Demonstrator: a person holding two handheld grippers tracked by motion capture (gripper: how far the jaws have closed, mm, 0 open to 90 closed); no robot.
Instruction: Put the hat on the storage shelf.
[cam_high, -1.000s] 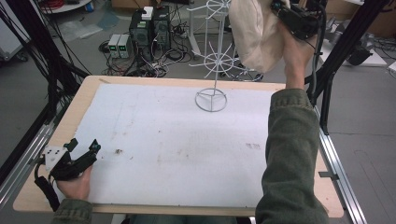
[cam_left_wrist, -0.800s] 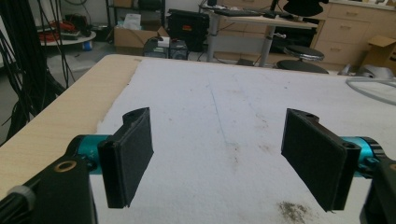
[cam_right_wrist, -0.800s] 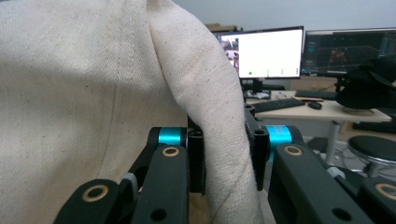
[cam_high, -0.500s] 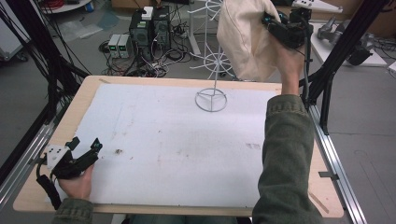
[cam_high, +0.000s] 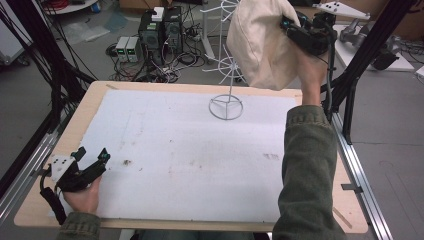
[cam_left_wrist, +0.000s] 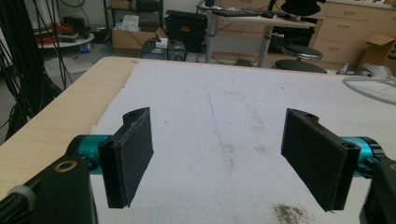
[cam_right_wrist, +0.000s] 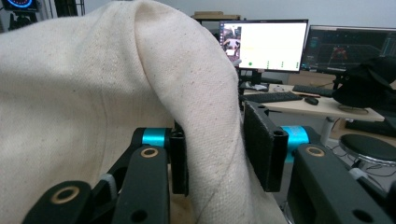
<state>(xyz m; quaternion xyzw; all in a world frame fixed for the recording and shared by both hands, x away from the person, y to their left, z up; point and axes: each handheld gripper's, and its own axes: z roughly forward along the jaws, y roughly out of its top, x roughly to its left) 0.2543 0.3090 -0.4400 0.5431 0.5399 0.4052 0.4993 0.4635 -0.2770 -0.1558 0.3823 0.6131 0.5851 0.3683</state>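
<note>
A cream cloth bag (cam_high: 260, 45) hangs in the air above the far right of the table, bunched in front of the white wire stand (cam_high: 226, 107). My right gripper (cam_high: 296, 29) is raised high beside the stand and shut on the bag. In the right gripper view a thick fold of the bag (cam_right_wrist: 93, 93) passes between the jaws of my right gripper (cam_right_wrist: 212, 135). My left gripper (cam_high: 92, 153) rests at the near left of the white mat (cam_high: 190, 150). In the left gripper view my left gripper (cam_left_wrist: 219, 144) stands open with nothing between its pads.
The stand's round base ring (cam_left_wrist: 373, 88) sits on the mat's far side. Black frame posts (cam_high: 360, 55) rise at the table's right and left edges. Computers and cables (cam_high: 160, 25) lie on the floor behind. Monitors (cam_right_wrist: 264, 44) stand on a desk beyond.
My right gripper has carried the cloth bag leftward, so it now hangs over the wire stand's upper part. The left gripper has stayed in place, open.
</note>
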